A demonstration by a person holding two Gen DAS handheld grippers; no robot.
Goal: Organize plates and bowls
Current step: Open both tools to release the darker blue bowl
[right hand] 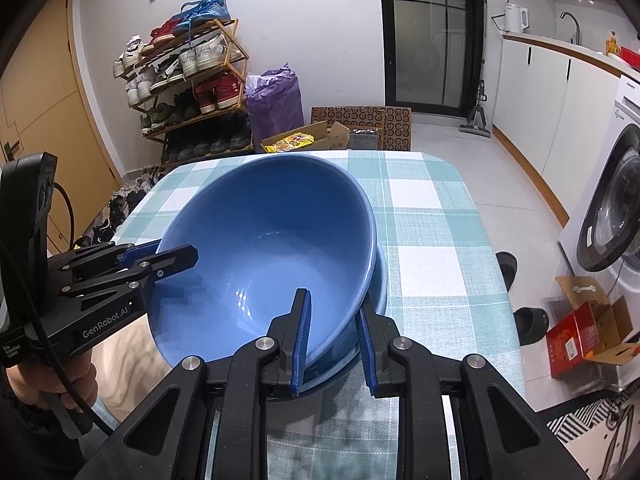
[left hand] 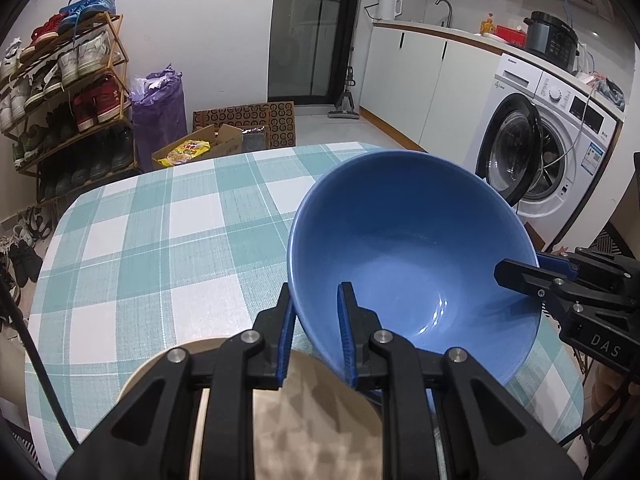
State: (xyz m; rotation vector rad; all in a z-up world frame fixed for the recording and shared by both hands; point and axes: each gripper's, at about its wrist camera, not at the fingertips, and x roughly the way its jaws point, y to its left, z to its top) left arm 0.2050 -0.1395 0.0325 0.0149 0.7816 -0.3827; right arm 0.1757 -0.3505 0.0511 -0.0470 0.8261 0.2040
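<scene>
Checked tablecloth (left hand: pixel 160 240) under two nested blue bowls (right hand: pixel 272 248), upper one's rim pinched by left gripper (left hand: pixel 316 304) and right gripper (right hand: pixel 334 312) fingers.

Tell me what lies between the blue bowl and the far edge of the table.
Nothing stands there: between the blue bowl and the far edge is only bare checked tablecloth. Both wrist views show that stretch.

The far half of the checked table (left hand: pixel 160 248) is left bare and open to passage. The near right part is taken up by the blue bowl (left hand: pixel 400 240), tilted over a second bowl (right hand: pixel 380 280), with a tan plate (left hand: pixel 312 412) blocking the near edge.
</scene>
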